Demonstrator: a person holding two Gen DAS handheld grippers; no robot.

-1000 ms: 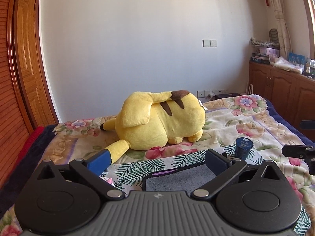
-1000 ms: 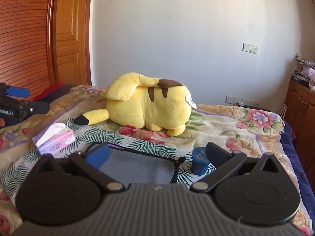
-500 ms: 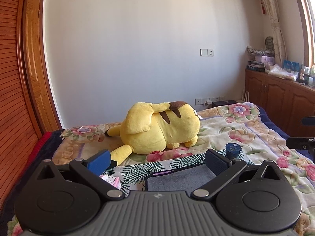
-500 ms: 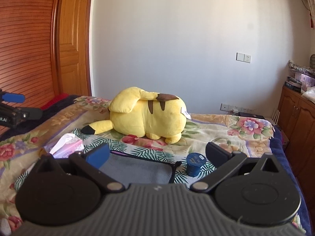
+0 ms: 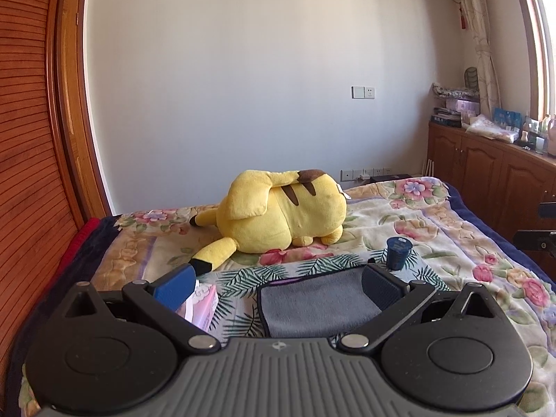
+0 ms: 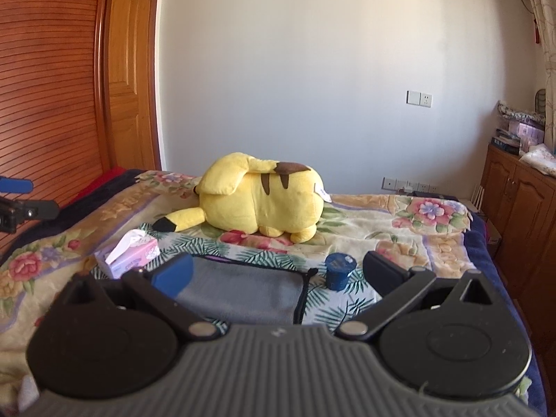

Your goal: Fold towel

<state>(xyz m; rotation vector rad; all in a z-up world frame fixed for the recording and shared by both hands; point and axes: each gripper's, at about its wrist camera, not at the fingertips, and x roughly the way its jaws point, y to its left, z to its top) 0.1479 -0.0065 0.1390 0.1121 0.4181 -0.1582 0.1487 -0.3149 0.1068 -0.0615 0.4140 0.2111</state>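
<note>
A grey towel [image 5: 312, 300] with a dark border lies flat on the flowered bed, folded into a small rectangle. It also shows in the right wrist view [image 6: 239, 292]. My left gripper [image 5: 278, 283] is open and empty, held above the towel's near edge. My right gripper [image 6: 278, 274] is open and empty, held above and behind the towel. The left gripper's tip shows at the left edge of the right wrist view [image 6: 21, 205], and the right gripper's tip at the right edge of the left wrist view [image 5: 535, 239].
A large yellow plush toy [image 5: 278, 212] lies behind the towel. A pink tissue box [image 6: 128, 257] stands left of the towel and a small dark blue cup [image 6: 340, 271] right of it. A wooden wardrobe [image 6: 52, 80] is at the left, cabinets [image 5: 486, 180] at the right.
Both grippers have risen and drawn back from the bed, so the towel, plush and cup sit lower and smaller in view. Both stay open. The towel has not moved.
</note>
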